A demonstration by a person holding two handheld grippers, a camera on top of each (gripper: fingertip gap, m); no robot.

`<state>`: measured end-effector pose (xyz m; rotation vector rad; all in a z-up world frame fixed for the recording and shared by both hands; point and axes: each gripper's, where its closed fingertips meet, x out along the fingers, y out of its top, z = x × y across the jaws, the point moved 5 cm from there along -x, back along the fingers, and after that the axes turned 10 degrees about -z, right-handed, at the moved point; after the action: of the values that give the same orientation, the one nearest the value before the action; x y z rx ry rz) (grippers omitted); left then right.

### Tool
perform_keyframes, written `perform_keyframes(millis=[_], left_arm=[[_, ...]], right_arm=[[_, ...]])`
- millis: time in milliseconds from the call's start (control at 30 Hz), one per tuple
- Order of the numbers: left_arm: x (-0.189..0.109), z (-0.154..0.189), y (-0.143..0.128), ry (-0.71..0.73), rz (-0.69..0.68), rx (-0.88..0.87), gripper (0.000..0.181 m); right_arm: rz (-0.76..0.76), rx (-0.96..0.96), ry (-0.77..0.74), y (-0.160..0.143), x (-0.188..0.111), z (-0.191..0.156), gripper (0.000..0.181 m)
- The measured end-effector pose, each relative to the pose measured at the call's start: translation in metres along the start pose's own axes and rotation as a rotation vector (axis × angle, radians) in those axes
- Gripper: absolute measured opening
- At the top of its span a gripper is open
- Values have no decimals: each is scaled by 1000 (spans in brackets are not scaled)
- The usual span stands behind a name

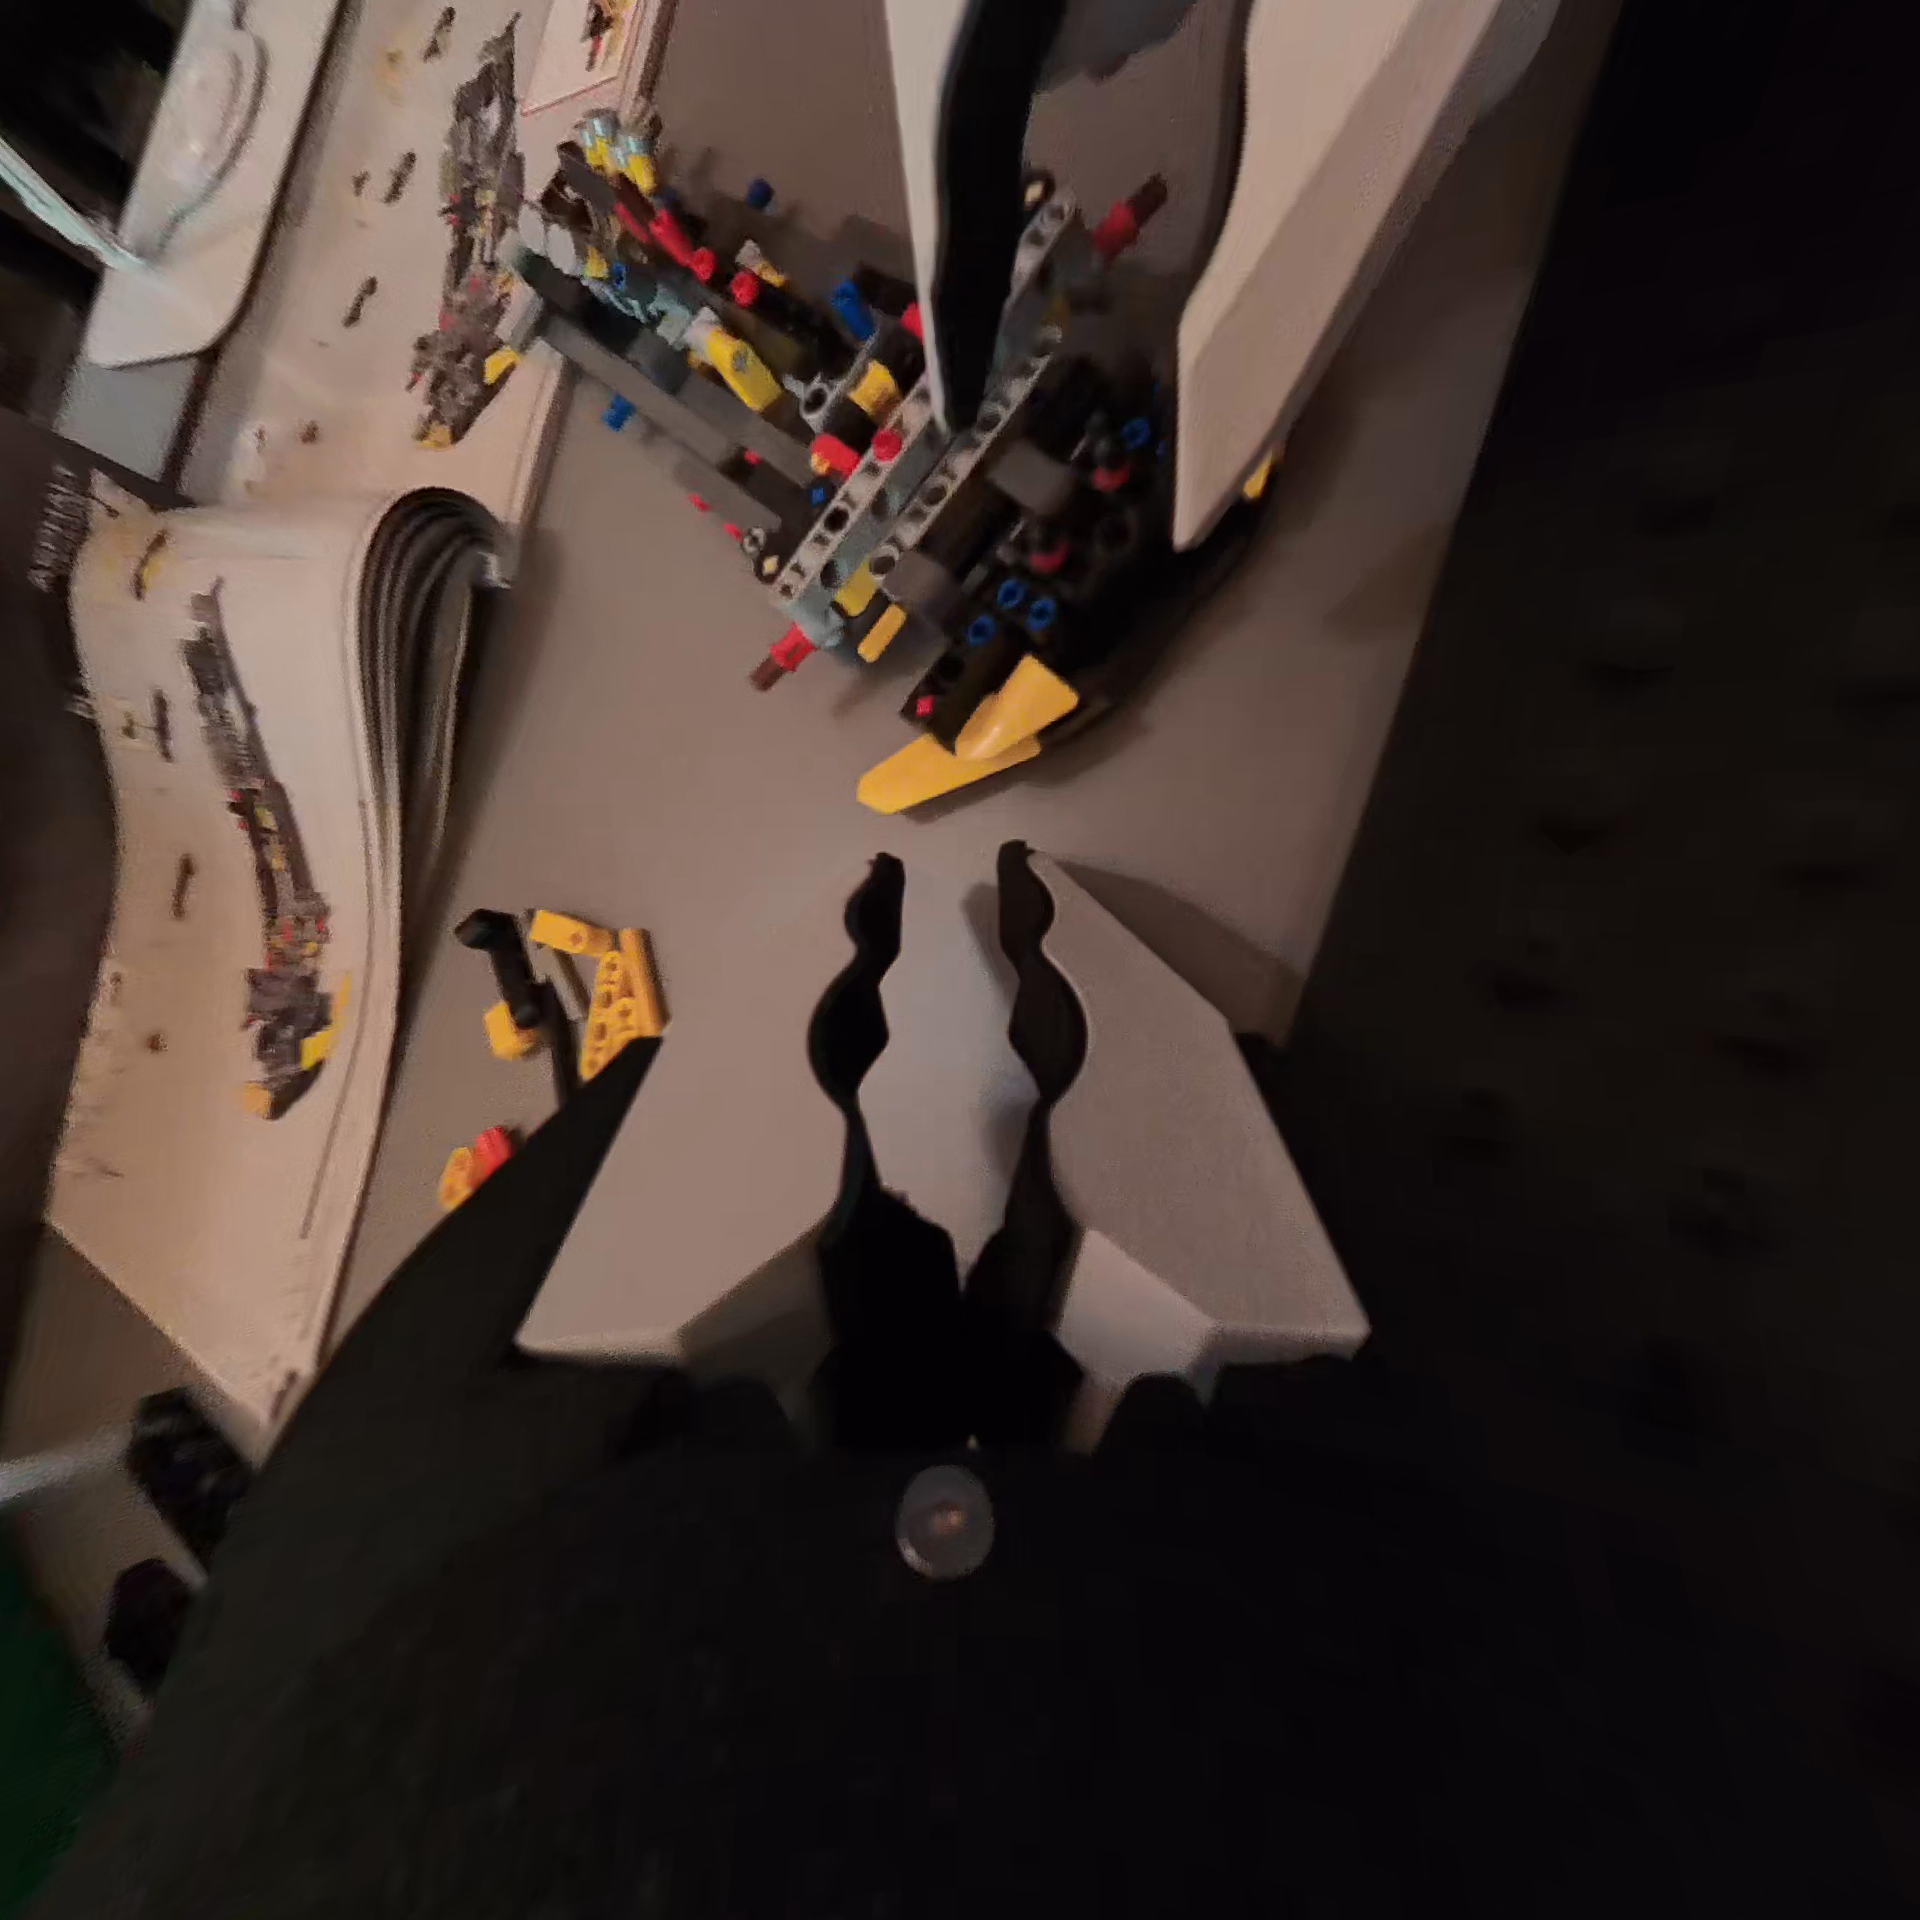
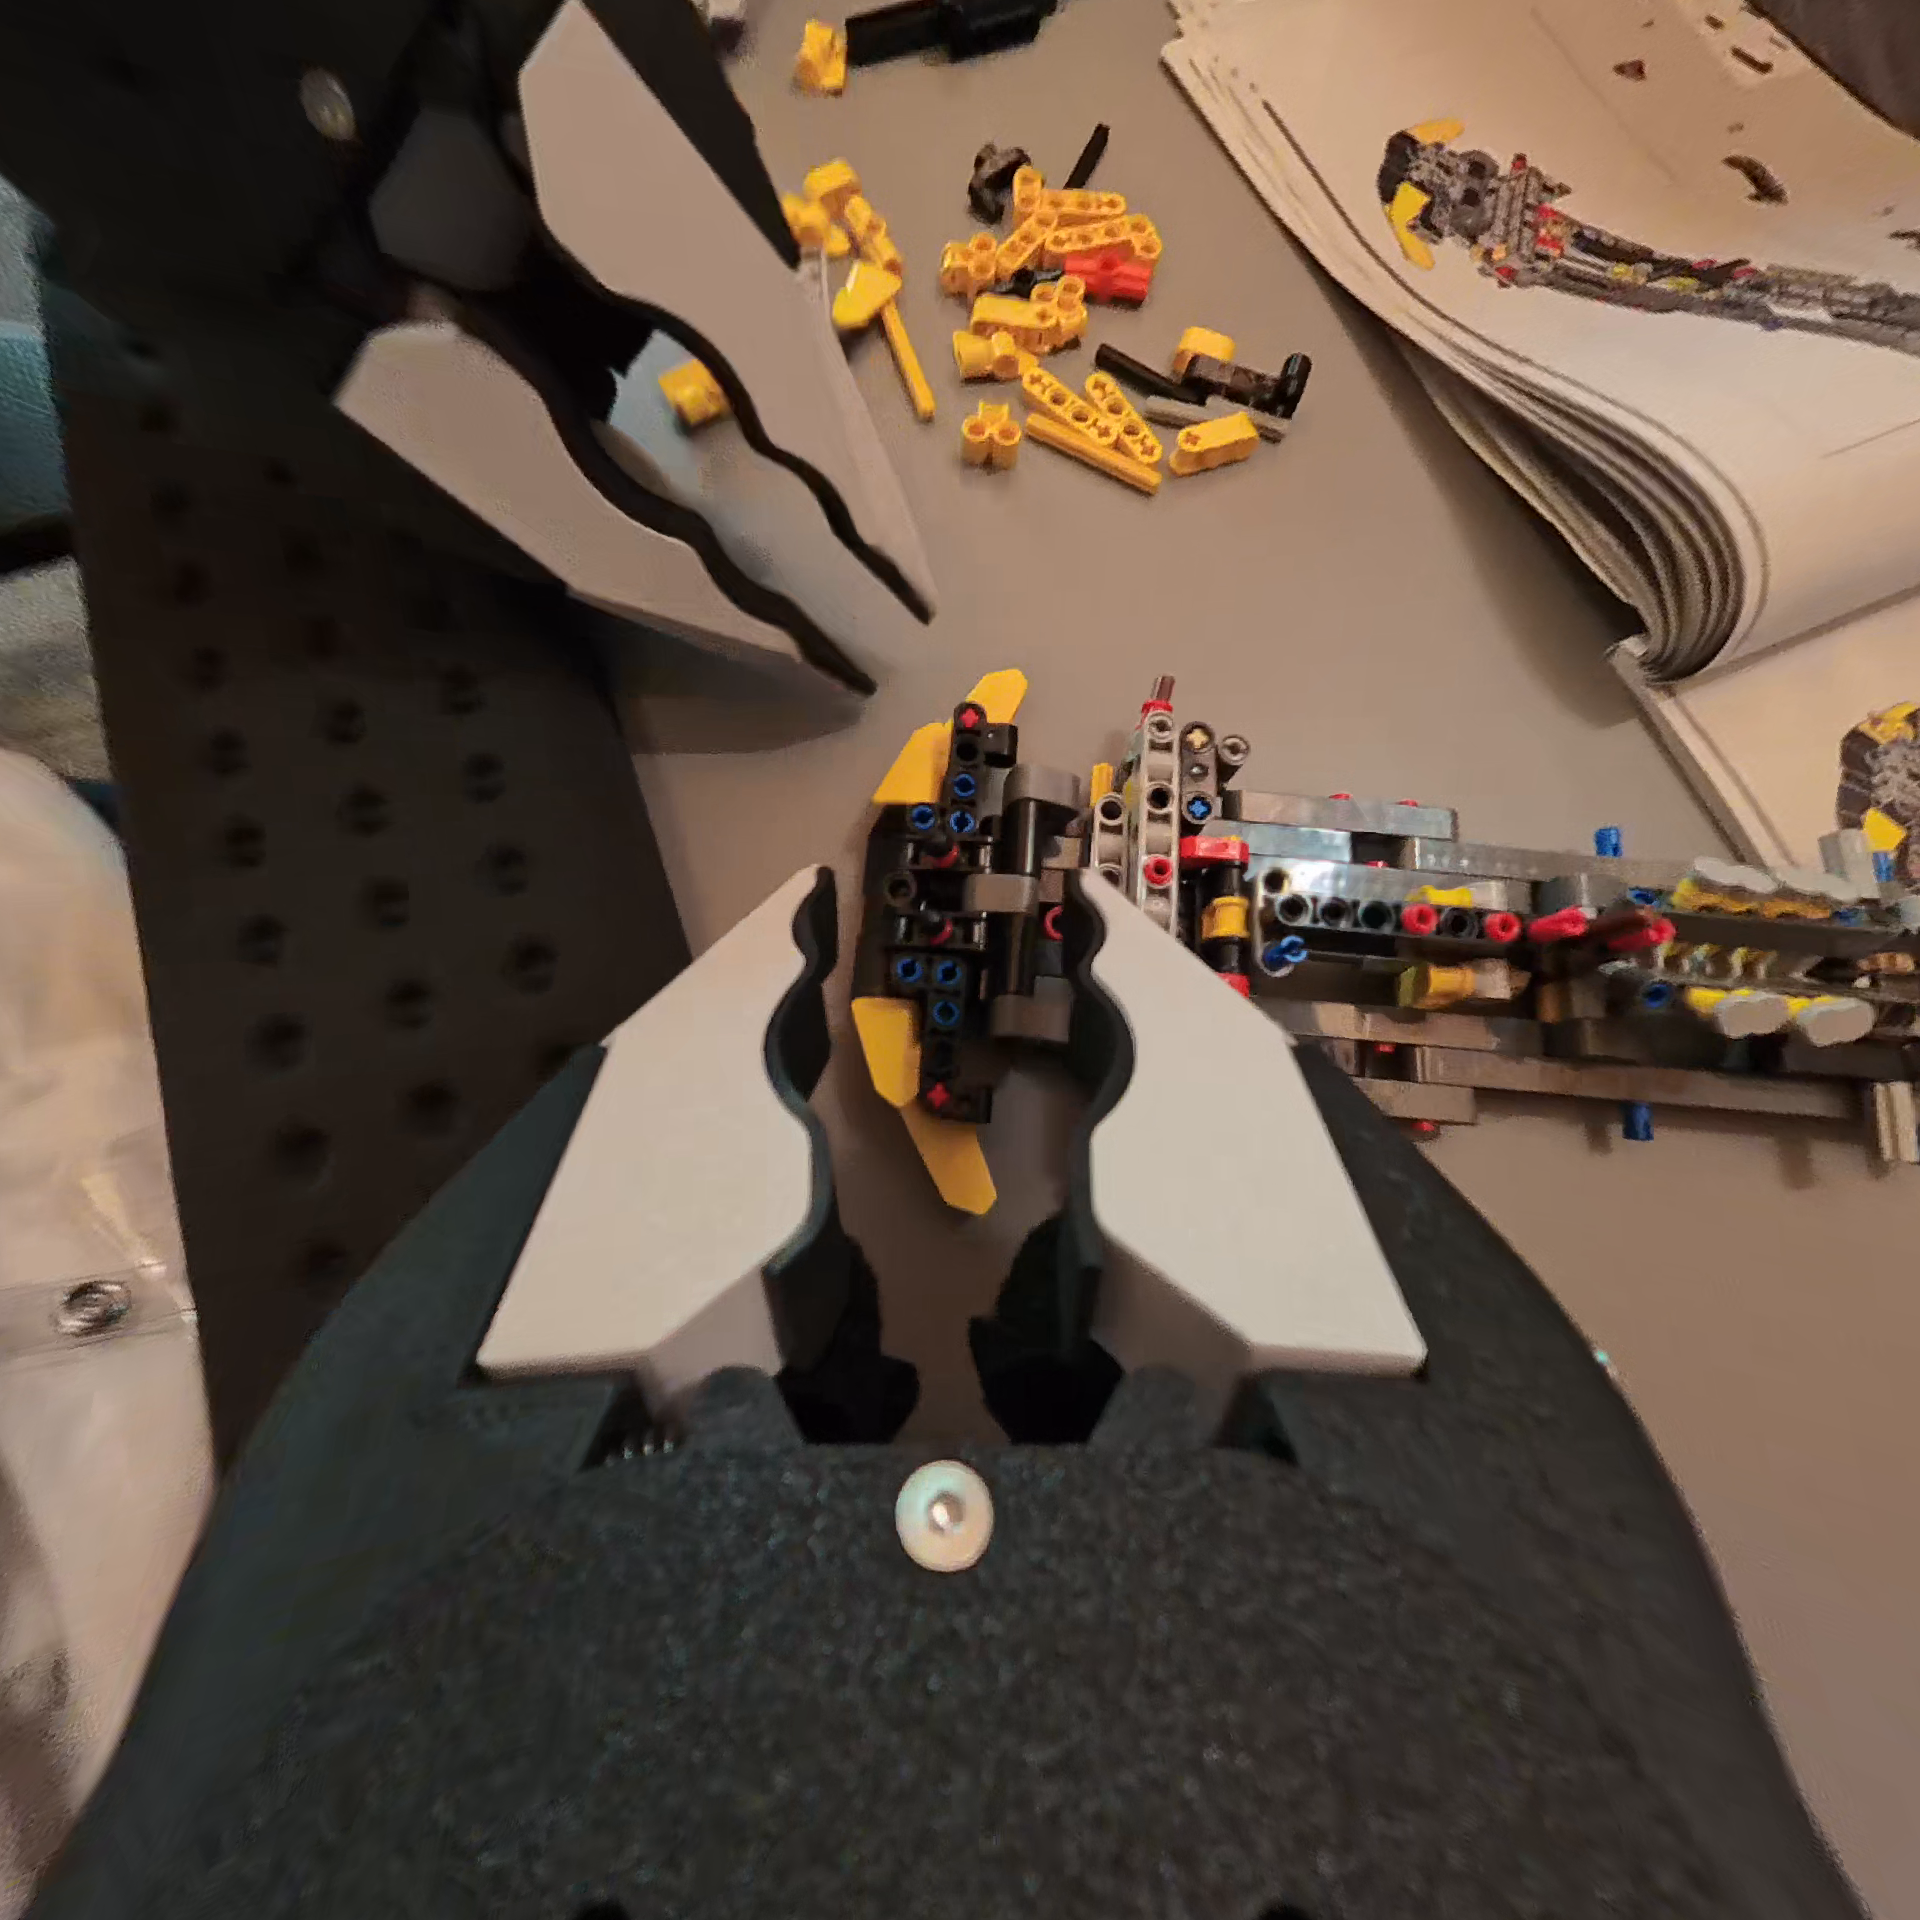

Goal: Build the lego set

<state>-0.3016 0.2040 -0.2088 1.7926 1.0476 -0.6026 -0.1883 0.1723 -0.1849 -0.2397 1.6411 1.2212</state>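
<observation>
Model (image 2: pixel 1039 935) lies on the surface (image 2: pixel 1351 582); right hand-held gripper (image 2: pixel 956 914) spread around its end, left hand-held gripper (image 1: pixel 951 873) slightly parted, empty.

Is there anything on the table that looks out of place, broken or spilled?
Nothing looks damaged or spilled. The long lego model lies flat on the grey table, the loose yellow pieces sit in a rough heap beyond it, and the instruction book lies open with curled pages. That is ordinary for a build in progress.
</observation>
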Motion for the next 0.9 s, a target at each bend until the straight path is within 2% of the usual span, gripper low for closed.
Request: perform_keyframes(millis=[133,333,433,500,567,667,767,900], left_arm=[[1,1,7,7,-22,-47,18],[-2,3,11,26,-29,-32,13],[-6,8,20,22,54,14,5],[-6,10,25,51,98,39,3],[-2,10,25,67,73,41,3],[-2,11,27,72,84,39,2],[0,11,24,78,62,33,2],[2,12,22,86,56,38,2]], right_arm=[[-41,-88,-76,-4,15,1,34],[-10,131,86,-1,20,8,32],[-10,129,99,0,20,9,32],[48,128,110,1,13,9,36],[157,157,143,0,-3,12,41],[274,233,142,-11,-22,27,32],[282,268,147,-22,-21,33,32],[306,154,109,-13,-20,21,32]])
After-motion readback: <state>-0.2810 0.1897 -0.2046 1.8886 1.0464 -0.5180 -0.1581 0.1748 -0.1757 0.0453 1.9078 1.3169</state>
